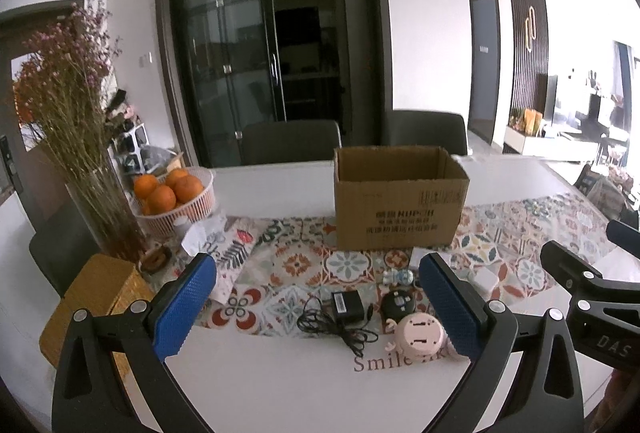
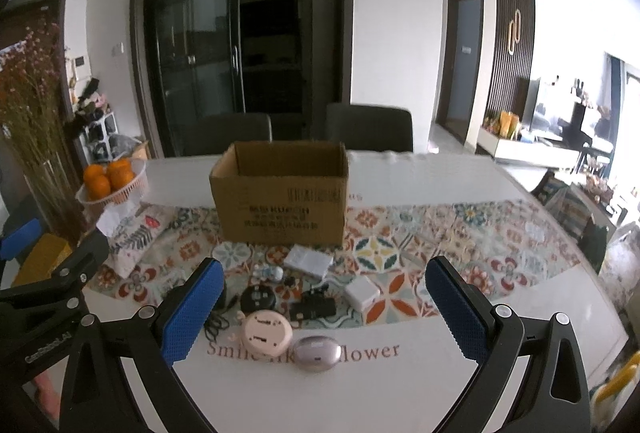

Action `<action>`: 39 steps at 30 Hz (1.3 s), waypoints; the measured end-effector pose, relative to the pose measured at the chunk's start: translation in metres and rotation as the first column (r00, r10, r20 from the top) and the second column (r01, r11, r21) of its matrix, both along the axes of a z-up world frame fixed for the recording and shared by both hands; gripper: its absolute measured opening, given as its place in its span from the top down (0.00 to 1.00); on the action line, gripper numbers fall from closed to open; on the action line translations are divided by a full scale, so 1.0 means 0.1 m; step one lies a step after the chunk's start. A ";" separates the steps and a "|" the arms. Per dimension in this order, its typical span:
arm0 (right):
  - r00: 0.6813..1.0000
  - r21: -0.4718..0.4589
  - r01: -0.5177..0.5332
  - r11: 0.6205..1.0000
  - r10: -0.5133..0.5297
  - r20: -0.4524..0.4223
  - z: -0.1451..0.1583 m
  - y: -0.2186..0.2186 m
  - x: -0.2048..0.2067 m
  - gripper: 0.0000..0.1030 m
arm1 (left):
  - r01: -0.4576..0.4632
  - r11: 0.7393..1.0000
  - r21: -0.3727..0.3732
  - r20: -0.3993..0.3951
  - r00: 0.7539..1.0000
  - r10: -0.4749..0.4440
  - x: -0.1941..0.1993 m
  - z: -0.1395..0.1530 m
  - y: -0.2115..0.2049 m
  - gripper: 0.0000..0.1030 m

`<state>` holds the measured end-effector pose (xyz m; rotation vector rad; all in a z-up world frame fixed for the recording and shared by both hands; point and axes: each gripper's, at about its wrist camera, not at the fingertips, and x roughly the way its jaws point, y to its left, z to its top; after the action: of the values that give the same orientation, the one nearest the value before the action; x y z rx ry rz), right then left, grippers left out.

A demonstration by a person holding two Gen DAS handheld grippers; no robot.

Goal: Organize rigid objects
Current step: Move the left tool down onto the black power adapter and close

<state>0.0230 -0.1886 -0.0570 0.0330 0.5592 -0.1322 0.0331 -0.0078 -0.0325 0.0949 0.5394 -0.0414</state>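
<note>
Both grippers hang with fingers spread wide, holding nothing, above the near edge of the white table (image 2: 400,393).

Past the right gripper (image 2: 324,309) lie an oval grey case (image 2: 317,354), long axis left to right, and a round pink plug (image 2: 265,333). Past the left gripper (image 1: 318,309) lies a black charger (image 1: 347,307). An open cardboard box (image 2: 280,197) stands beyond on the patterned mat.

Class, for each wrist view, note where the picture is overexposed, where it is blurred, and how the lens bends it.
Left wrist view: daylight blows out the right side; dark corners and curved walls show fisheye distortion; the cardboard box print is soft. Right wrist view: same washed-out right side; the table far edge bows and smears; the lettering near the pink round device reads clearly.
</note>
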 end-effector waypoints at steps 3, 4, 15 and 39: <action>0.999 0.019 -0.005 1.000 0.006 -0.037 -0.13 -0.04 0.08 0.01 | 0.007 1.000 0.011 -0.034 0.999 -0.007 0.09 -0.09 -0.05 0.00; 0.999 0.026 -0.007 1.000 0.008 -0.049 -0.15 -0.06 0.12 0.01 | 0.010 1.000 0.014 -0.046 0.999 -0.009 0.12 -0.12 -0.06 0.00; 0.987 0.091 -0.019 0.996 0.033 -0.157 -0.45 -0.17 0.48 0.01 | 0.028 0.999 0.026 -0.134 0.991 -0.025 0.48 -0.34 -0.17 0.03; 0.924 0.166 -0.049 0.985 0.108 -0.366 -1.11 -0.26 1.25 0.09 | 0.052 0.998 -0.022 -0.412 0.909 -0.056 1.25 -1.14 -0.33 0.23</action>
<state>0.1475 -0.2151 -0.1682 0.1380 0.9522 -0.0147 0.1584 -0.0410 -0.1464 0.0908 0.9615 -0.1204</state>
